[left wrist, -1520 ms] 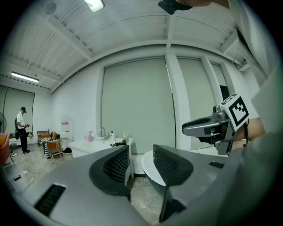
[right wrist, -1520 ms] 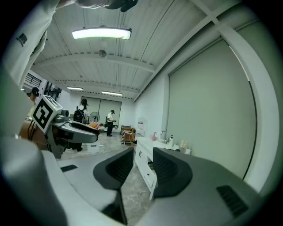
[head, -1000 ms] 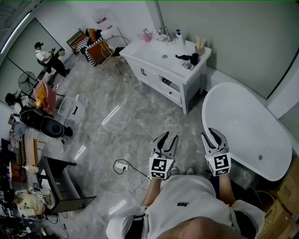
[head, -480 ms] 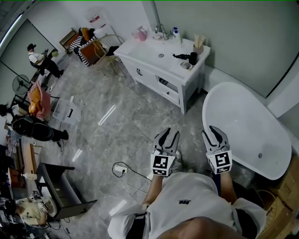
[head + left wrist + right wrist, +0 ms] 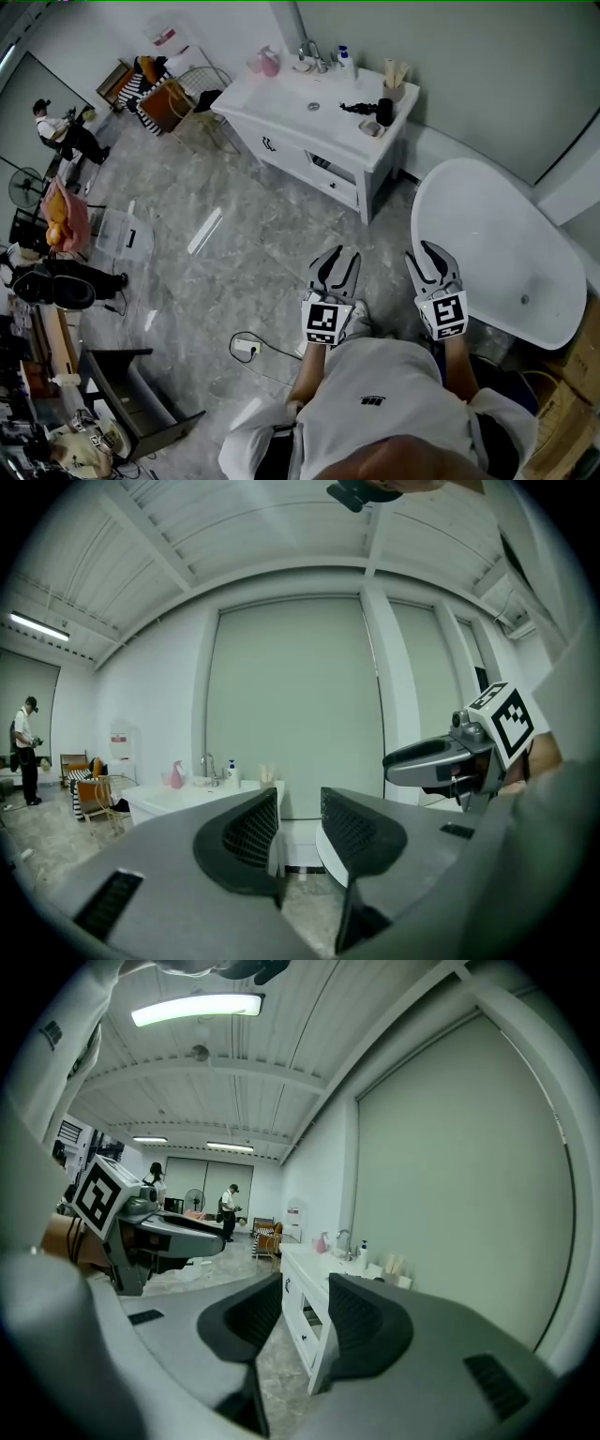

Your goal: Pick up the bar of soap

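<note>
Jaws stand closed on both tools, with nothing between them. In the head view we see the left hand-held gripper (image 5: 339, 255) at lower centre and the right hand-held gripper (image 5: 429, 251) just to its right. They are side by side and apart, both pointing toward the top of the frame over the grey floor (image 5: 234, 225). The right one lies beside the rim of the white bathtub (image 5: 497, 244) at the right edge. Well away, at upper centre, stands a white vanity. Its tabletop (image 5: 272, 94) carries a pink bottle (image 5: 266, 62), a tap (image 5: 309, 52), a pump bottle (image 5: 343, 58), a dark cup (image 5: 383, 112) and a small dish (image 5: 375, 129) near its right end. The bar of soap we cannot pick out for sure; something pale lies in that dish. Another person (image 5: 61, 127) stands at the upper left.
</note>
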Available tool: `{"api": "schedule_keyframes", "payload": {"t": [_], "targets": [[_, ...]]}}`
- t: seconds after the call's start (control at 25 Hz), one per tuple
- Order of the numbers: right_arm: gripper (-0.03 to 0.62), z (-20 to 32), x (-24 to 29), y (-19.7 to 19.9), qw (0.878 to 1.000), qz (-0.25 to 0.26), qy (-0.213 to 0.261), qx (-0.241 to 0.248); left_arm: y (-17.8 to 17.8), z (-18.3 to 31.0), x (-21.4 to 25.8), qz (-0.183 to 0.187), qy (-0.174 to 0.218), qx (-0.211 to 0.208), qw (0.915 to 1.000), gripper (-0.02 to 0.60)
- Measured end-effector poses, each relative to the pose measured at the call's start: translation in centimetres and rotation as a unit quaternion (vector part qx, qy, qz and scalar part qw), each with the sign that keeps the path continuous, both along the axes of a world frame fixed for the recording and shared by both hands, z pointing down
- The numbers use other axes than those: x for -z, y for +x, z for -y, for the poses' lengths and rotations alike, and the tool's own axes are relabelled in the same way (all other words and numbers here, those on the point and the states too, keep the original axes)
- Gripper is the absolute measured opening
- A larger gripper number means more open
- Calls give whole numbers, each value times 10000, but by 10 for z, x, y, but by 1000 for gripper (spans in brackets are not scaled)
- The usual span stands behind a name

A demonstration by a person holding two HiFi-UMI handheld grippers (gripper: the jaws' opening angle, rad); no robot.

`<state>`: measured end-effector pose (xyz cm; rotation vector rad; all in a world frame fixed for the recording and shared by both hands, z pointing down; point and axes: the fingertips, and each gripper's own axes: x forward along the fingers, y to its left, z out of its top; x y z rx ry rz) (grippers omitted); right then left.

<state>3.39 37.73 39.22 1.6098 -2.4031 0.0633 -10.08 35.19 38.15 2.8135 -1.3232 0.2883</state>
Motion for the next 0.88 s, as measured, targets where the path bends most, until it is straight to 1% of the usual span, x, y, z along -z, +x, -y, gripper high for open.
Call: {"api": "schedule_keyframes", "payload": {"t": [0.16, 0.32, 0.48, 0.88], "targets": [[150, 24, 4, -14, 10000, -17, 4, -65, -9, 22, -3, -36, -56, -149, 9999, 161], [152, 42, 8, -29, 9999, -57, 3, -157, -20, 44, 1, -83, 17, -294, 9995, 161], [152, 53, 5, -40, 9997, -131, 0, -212, -30, 63, -2, -150, 35, -354, 9993, 160], [152, 92, -4, -44, 9991, -128, -84, -383, -30, 102, -15, -137, -127, -547, 9983, 158]]}}
